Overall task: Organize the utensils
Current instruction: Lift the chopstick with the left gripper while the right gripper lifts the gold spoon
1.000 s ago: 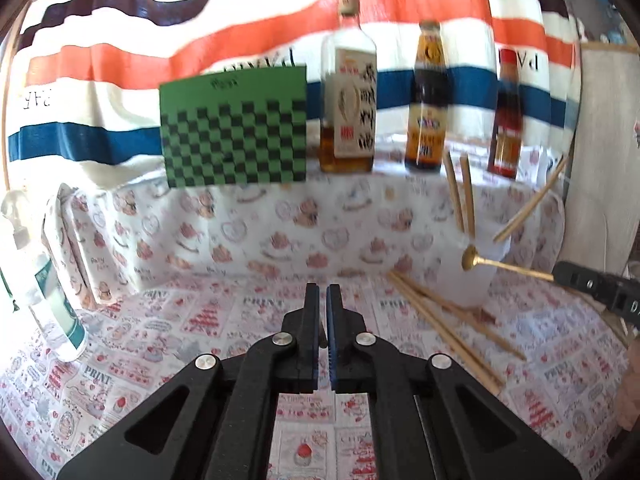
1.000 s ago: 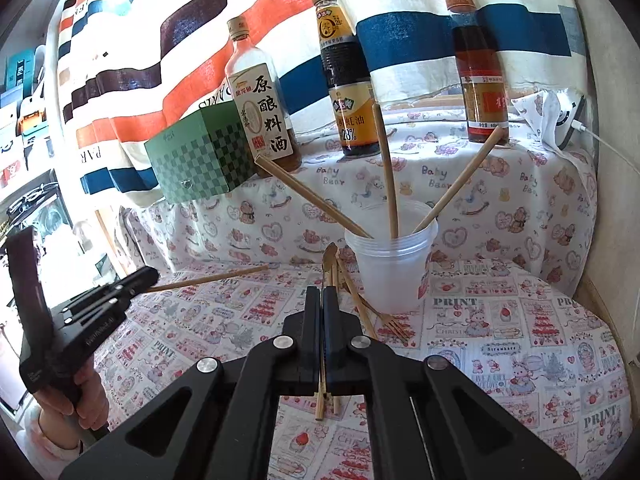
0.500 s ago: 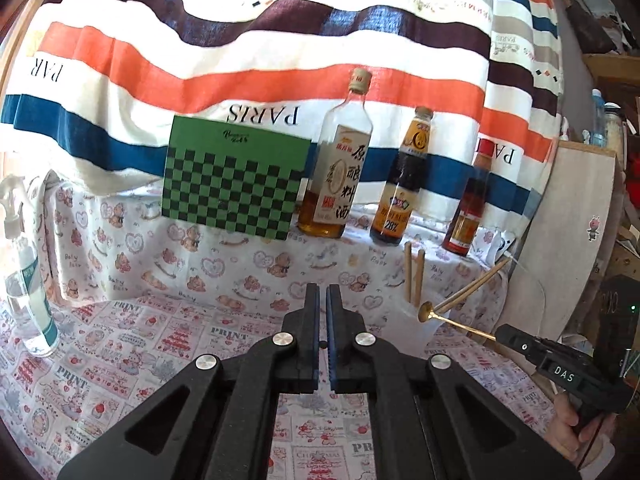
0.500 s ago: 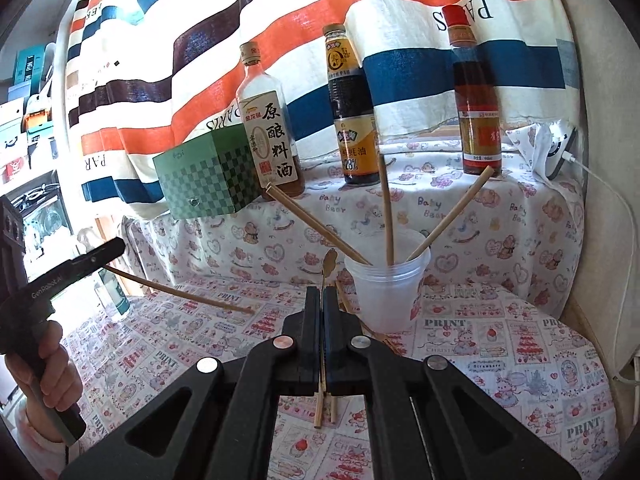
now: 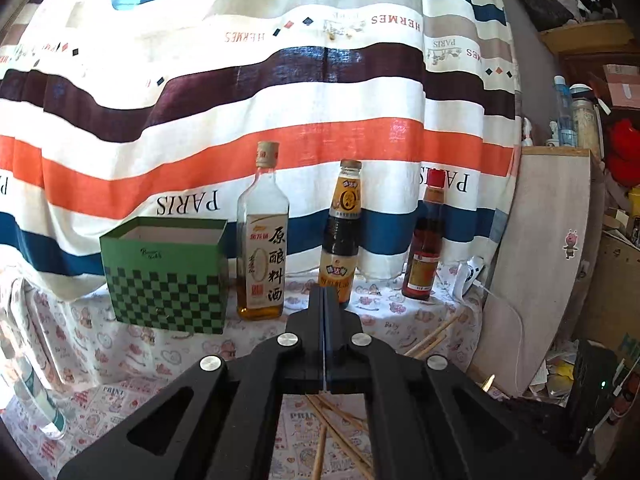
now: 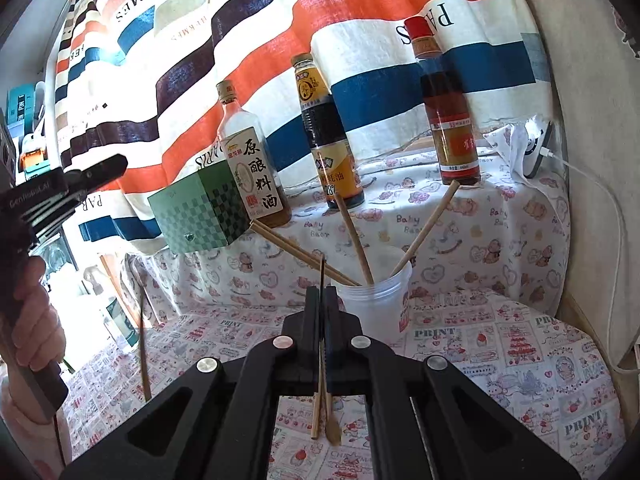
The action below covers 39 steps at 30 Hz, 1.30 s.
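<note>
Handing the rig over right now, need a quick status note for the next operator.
Left gripper: shut, nothing visible in it.
Right gripper: shut on a slim utensil, just left of the cup.
Done: four chopsticks stand in the cup.
Left: utensil probably goes into the cup; loose chopsticks lie on the tablecloth, plus a lone chopstick near the left gripper.
</note>
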Each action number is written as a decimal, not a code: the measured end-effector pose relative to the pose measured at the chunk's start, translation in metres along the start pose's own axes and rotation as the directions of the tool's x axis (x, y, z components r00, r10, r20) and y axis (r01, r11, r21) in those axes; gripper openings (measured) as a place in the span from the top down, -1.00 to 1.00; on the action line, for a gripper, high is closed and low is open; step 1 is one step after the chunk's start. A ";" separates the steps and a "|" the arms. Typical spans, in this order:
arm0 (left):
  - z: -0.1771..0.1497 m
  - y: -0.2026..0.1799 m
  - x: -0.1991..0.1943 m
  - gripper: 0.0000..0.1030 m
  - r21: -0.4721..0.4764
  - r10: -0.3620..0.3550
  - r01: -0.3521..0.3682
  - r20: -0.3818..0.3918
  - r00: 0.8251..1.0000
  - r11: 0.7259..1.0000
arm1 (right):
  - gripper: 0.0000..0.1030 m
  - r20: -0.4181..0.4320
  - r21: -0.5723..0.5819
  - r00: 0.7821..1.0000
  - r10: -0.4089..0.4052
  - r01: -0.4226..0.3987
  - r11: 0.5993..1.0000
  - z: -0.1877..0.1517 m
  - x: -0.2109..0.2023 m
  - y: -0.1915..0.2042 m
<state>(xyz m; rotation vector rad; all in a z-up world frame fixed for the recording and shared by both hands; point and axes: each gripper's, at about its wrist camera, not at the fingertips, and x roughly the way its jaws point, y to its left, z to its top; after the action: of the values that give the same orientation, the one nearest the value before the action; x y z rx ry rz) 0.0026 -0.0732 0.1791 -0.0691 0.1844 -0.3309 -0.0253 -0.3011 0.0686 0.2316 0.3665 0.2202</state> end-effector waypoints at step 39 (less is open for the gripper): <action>-0.191 -0.039 0.170 -0.24 0.023 0.034 -0.026 -0.765 0.643 0.999 | 0.96 -0.095 0.090 0.991 -0.095 0.103 0.991 -0.002 0.027 -0.032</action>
<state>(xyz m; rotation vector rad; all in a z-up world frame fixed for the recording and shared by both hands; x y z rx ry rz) 0.1113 -0.1725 -0.0334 0.0944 1.0455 -0.3109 0.0038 -0.3244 0.0491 0.2966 0.4776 0.1155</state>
